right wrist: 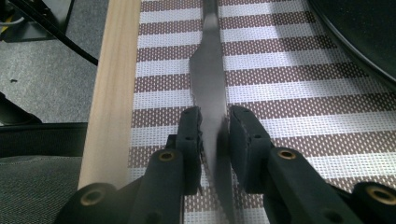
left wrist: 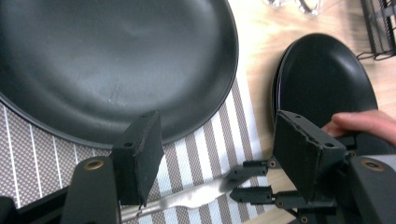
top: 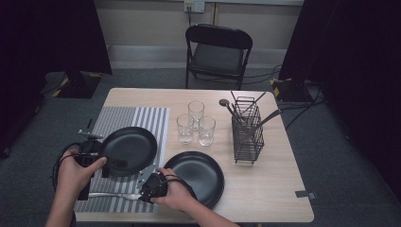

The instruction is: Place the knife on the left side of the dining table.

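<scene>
A black plate (top: 142, 137) (left wrist: 116, 60) rests on a striped placemat (top: 142, 118). My left gripper (top: 113, 165) (left wrist: 217, 130) is at the plate's near left rim, jaws open and wide apart, pressing on nothing. A silver knife (top: 111, 194) (left wrist: 196, 195) (right wrist: 210, 70) lies flat on the placemat near the table's front edge. My right gripper (top: 142, 193) (right wrist: 215, 116) is shut on the knife, its two pads on either side of the blade. A second black plate (top: 203, 179) (left wrist: 322, 79) sits to the right of the placemat, beside my right hand.
Three clear glasses (top: 196, 124) stand behind the plates. A black wire basket (top: 247, 132) with several utensils is at the right. A folding chair (top: 218, 52) stands beyond the table. The table's front edge (right wrist: 109, 93) runs just beside the knife.
</scene>
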Demonstrator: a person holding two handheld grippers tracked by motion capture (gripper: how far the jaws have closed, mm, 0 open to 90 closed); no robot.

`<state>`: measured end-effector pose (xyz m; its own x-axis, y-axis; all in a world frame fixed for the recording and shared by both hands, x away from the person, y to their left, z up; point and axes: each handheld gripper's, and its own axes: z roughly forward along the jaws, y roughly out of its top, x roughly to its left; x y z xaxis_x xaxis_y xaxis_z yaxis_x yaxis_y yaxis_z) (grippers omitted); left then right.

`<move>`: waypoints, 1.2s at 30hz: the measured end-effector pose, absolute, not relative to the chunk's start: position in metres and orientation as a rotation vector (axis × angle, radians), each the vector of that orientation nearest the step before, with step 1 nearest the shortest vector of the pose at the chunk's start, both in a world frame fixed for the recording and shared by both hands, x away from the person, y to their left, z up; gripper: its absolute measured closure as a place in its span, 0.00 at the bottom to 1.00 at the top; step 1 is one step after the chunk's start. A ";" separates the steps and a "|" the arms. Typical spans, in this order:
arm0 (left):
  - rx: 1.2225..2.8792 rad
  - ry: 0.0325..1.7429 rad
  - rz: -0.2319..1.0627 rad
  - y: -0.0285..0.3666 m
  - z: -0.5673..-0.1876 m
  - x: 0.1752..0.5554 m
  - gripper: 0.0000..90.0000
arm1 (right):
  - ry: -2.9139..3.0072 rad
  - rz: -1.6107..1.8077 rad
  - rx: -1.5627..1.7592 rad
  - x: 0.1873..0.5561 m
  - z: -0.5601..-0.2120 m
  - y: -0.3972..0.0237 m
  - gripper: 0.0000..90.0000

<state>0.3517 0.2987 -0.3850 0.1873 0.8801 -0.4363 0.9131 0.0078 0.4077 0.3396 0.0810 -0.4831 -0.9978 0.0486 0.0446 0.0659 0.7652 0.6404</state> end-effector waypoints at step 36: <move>1.823 1.638 -0.029 0.298 -0.382 0.349 0.35 | -2.976 -0.992 -0.052 0.337 -0.479 0.084 0.79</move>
<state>0.3489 0.2978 -0.3818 0.2089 0.8727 -0.4412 0.8877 0.0201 0.4599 0.3374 0.0843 -0.4788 -0.9994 0.0298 0.0145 0.0326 0.7994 0.6000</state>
